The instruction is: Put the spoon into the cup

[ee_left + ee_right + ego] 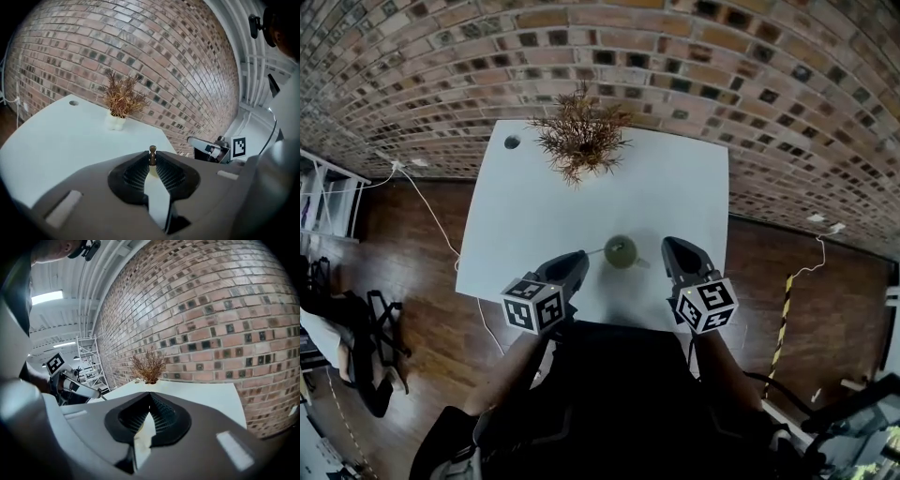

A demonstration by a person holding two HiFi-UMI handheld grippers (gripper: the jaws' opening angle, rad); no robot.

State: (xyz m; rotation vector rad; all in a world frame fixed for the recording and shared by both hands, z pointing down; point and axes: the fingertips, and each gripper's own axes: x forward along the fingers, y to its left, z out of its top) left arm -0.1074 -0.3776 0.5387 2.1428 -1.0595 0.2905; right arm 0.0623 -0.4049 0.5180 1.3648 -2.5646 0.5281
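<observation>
An olive-green cup (621,251) with a small handle stands on the white table (534,206) near its front edge. My left gripper (578,260) is just left of the cup, shut on a thin spoon (595,250) that reaches from the jaws toward the cup's rim. In the left gripper view the spoon's brown knob (152,151) pokes out past the tips of the left gripper (152,158), and the cup is hidden. My right gripper (669,247) sits just right of the cup, apart from it. The tips of the right gripper (150,395) meet with nothing between them.
A dried brown plant (579,133) in a small white pot stands at the table's far edge by the brick wall. A round hole (512,142) marks the far left corner. White cables (431,211) run over the wooden floor on the left.
</observation>
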